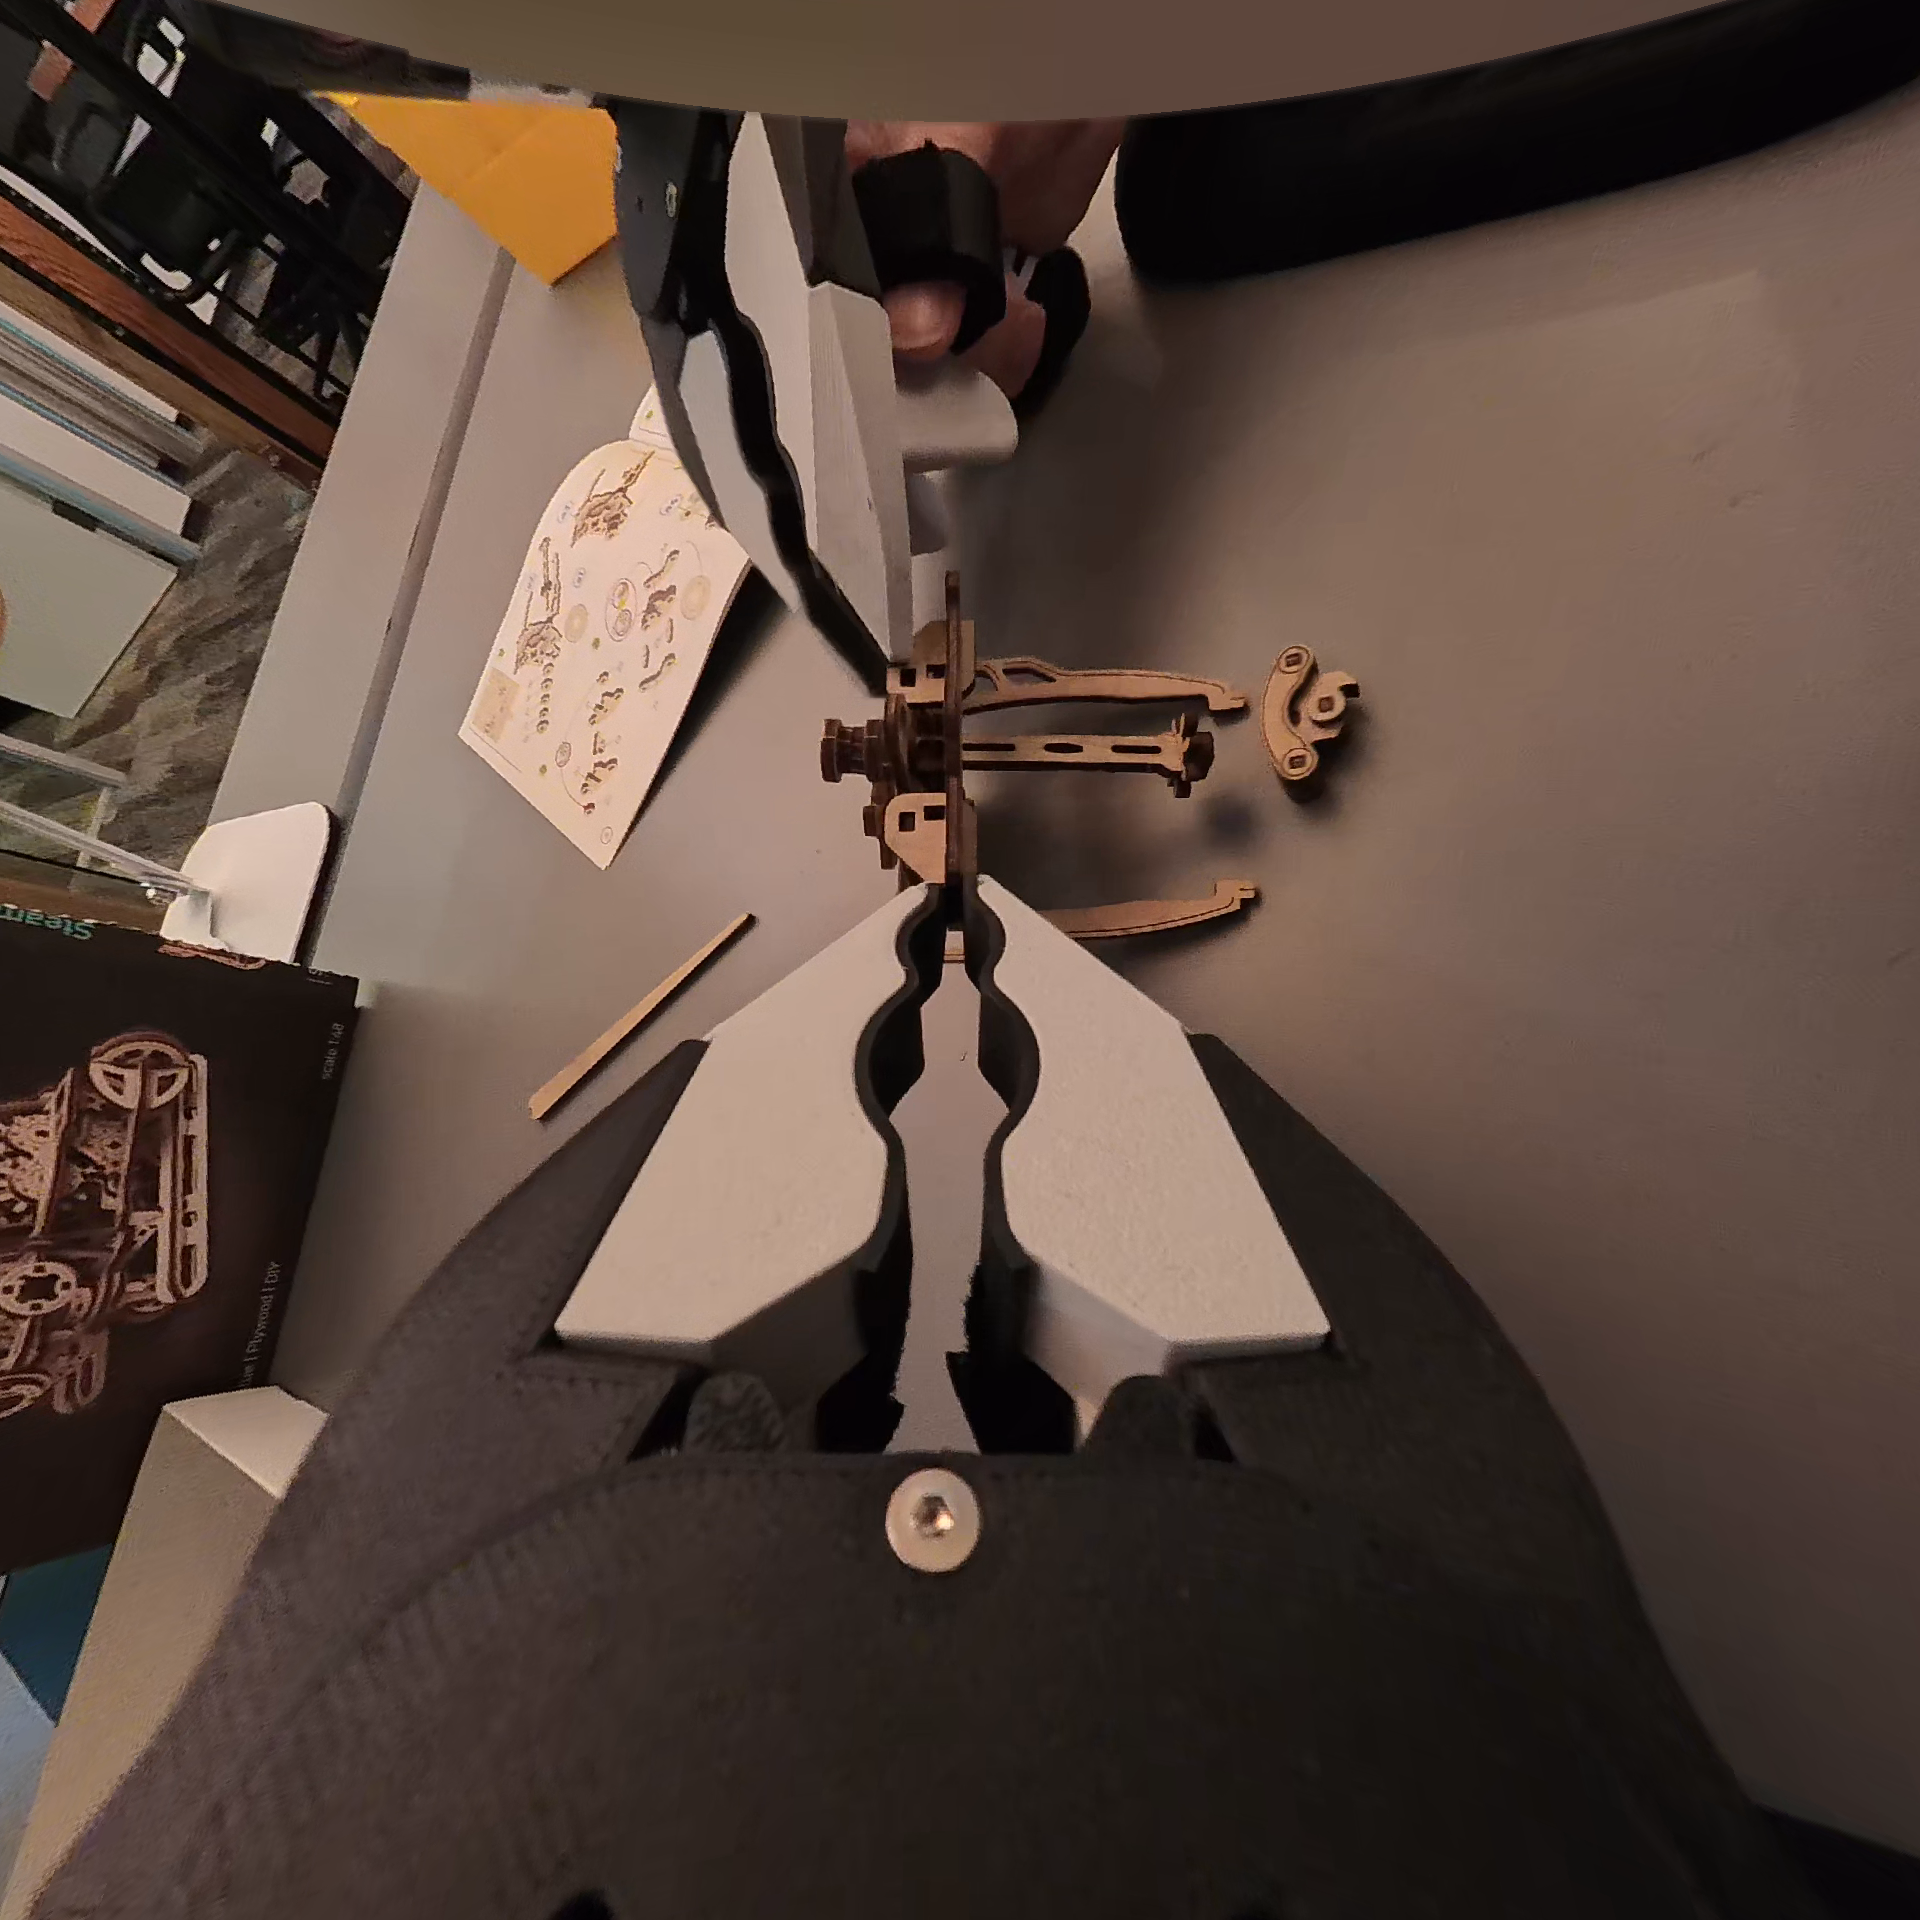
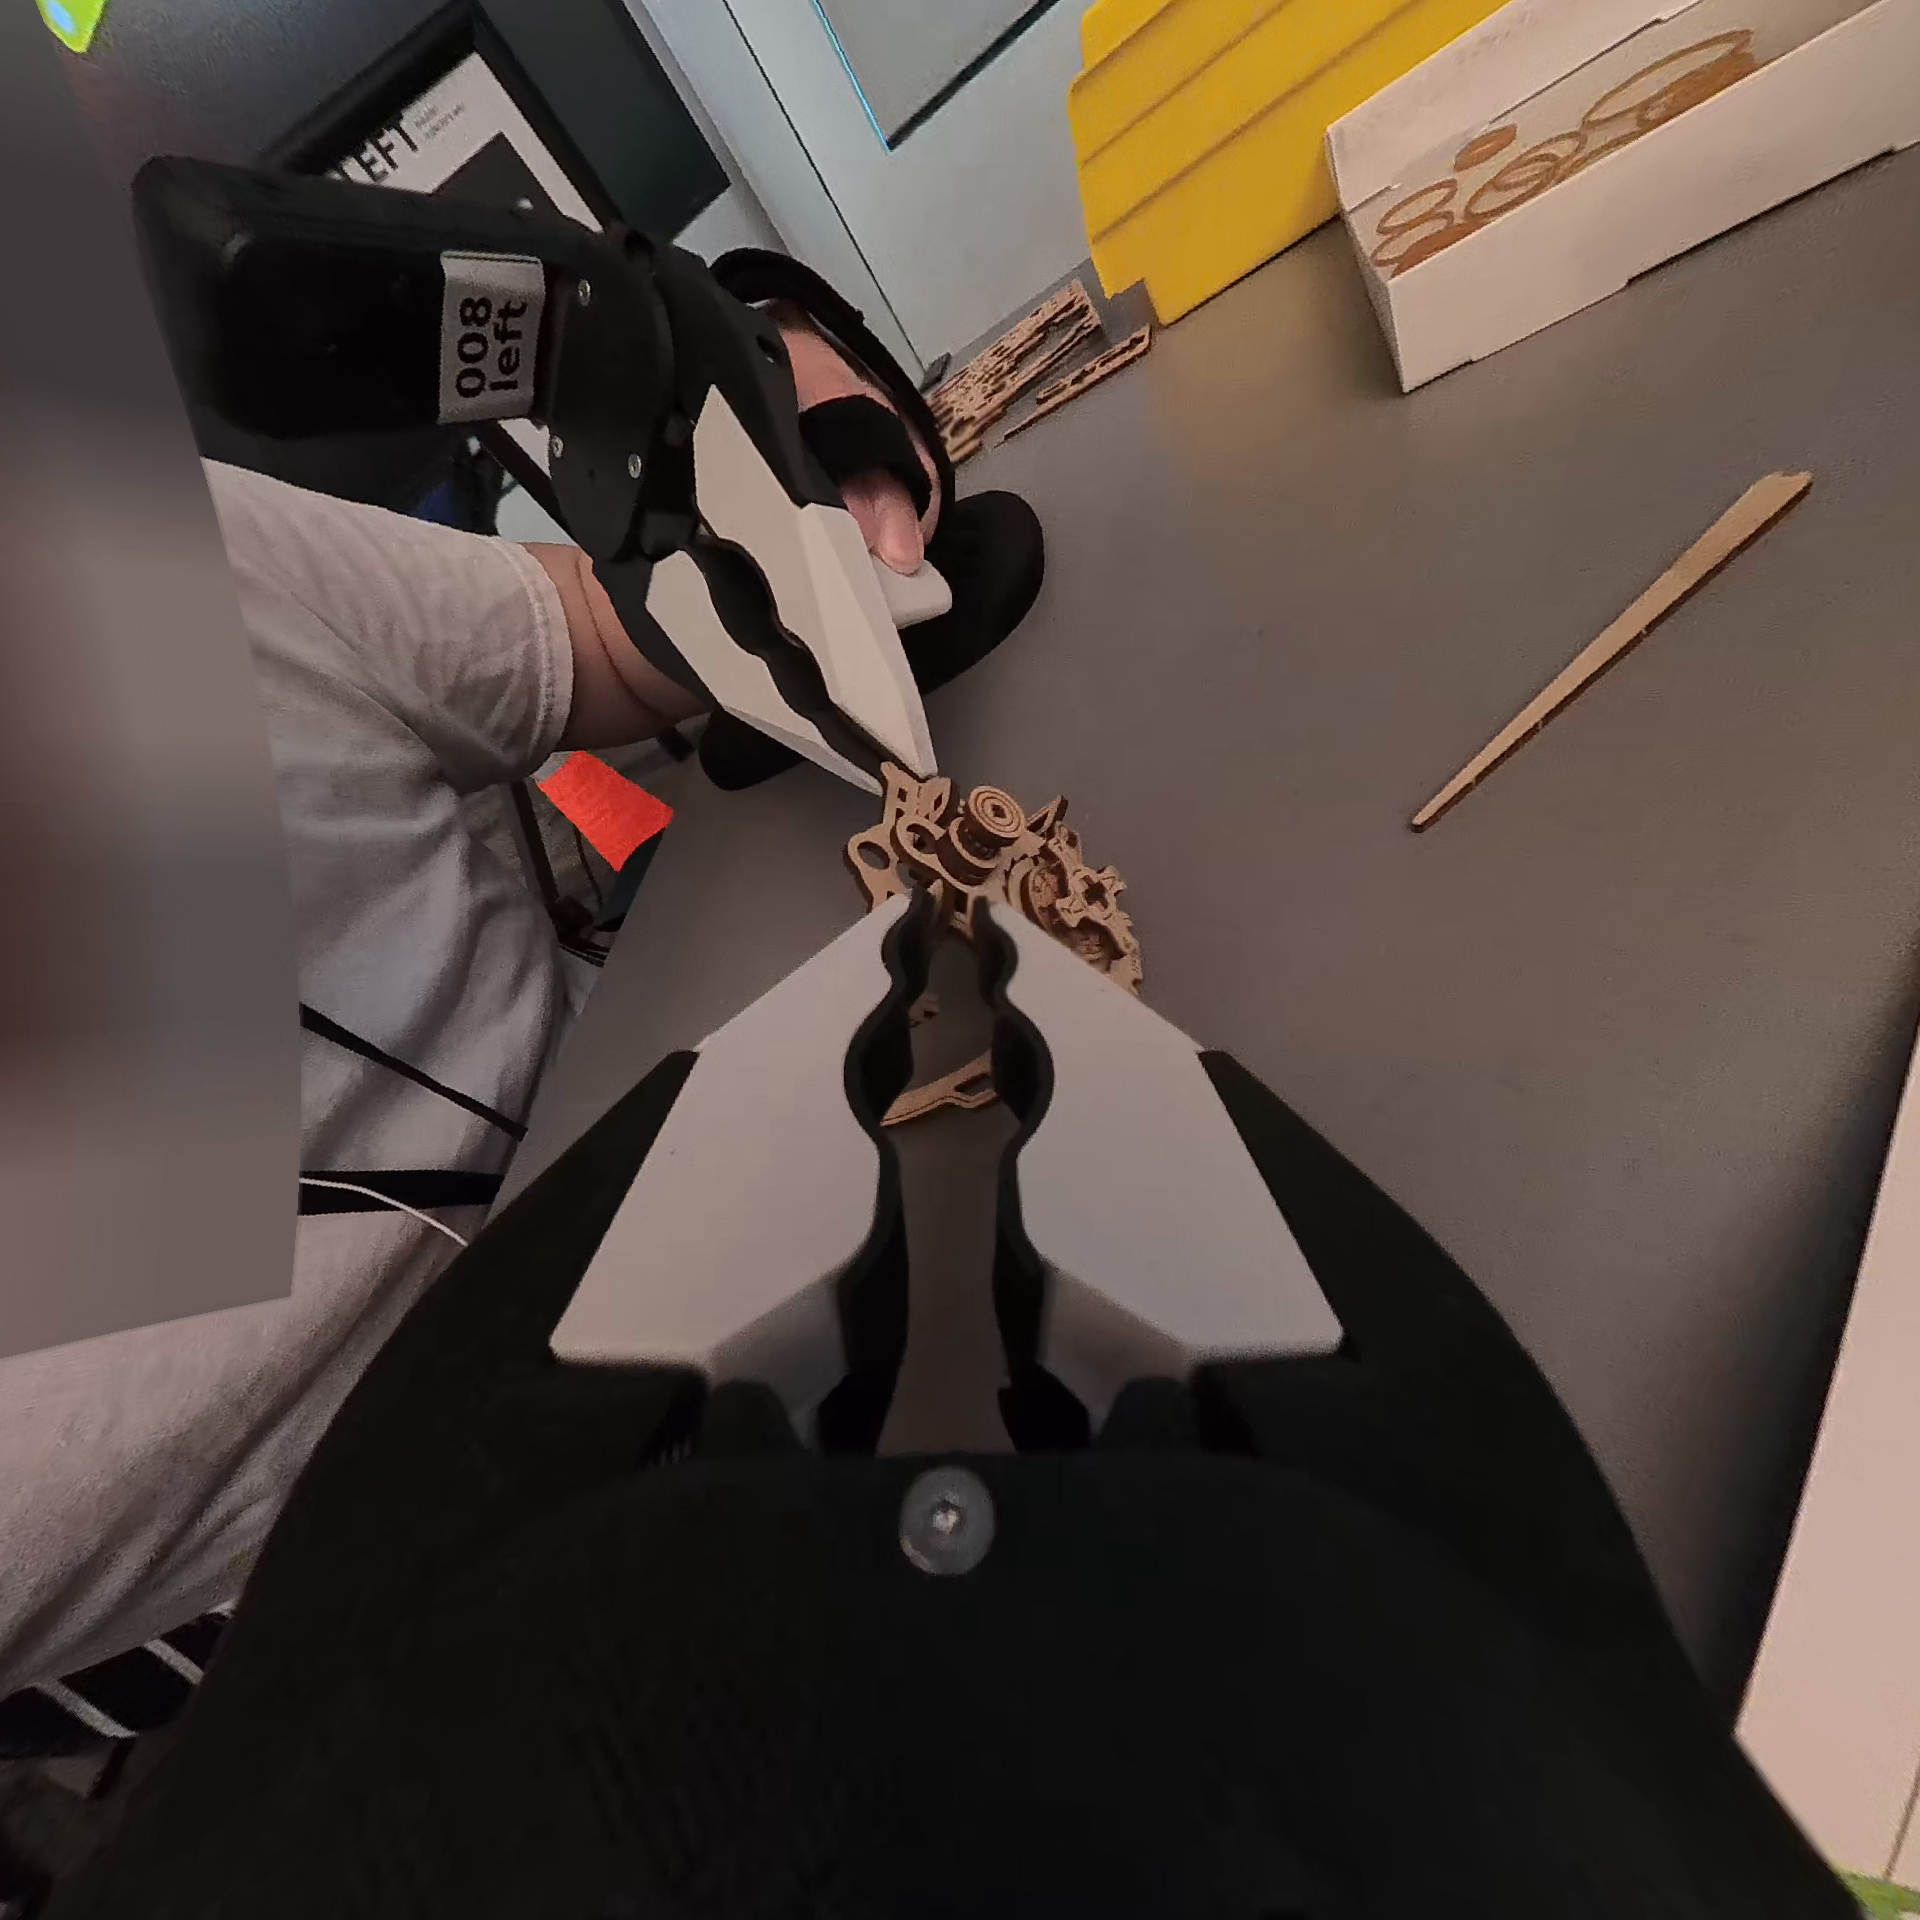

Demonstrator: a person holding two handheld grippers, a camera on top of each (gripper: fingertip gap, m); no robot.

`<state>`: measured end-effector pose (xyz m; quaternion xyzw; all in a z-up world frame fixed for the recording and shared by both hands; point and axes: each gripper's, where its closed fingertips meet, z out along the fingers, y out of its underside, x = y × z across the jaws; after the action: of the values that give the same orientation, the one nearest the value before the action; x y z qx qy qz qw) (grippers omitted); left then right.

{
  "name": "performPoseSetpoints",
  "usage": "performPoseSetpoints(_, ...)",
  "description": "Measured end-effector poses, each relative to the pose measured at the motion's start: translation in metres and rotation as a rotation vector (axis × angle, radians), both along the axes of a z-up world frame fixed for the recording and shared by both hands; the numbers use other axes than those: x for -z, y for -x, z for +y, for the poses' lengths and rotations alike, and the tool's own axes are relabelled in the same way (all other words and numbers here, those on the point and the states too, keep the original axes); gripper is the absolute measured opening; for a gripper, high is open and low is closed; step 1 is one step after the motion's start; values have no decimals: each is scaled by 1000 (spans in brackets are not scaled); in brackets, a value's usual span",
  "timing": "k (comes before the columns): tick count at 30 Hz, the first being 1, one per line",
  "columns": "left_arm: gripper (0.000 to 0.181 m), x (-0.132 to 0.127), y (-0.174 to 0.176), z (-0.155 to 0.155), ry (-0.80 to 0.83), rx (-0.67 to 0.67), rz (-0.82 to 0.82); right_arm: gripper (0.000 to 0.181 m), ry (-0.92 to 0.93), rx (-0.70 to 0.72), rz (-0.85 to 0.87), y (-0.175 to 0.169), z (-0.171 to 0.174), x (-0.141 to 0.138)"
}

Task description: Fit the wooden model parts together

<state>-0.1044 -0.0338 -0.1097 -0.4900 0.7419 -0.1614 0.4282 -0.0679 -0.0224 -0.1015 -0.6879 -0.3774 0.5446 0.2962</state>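
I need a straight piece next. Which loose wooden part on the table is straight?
The thin strip lying alone left of the model. The other loose parts, the bracket and the arm, are curved.

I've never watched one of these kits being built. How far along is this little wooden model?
Partway, I'd say. Done: a small wooden assembly with gears and thin arms already slotted together. In hand: the left gripper is shut on its upright plate, and the right gripper pinches its other side. Left: a curved wooden piece and a wooden strip lie loose on the grey table, with more uncut sheets farther off.
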Motion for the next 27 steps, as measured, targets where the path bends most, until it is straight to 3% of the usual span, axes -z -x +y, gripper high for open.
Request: performPoseSetpoints(27,0,0,-2,3,3,-13,21,7,-4,27,38,-2,7,-6)
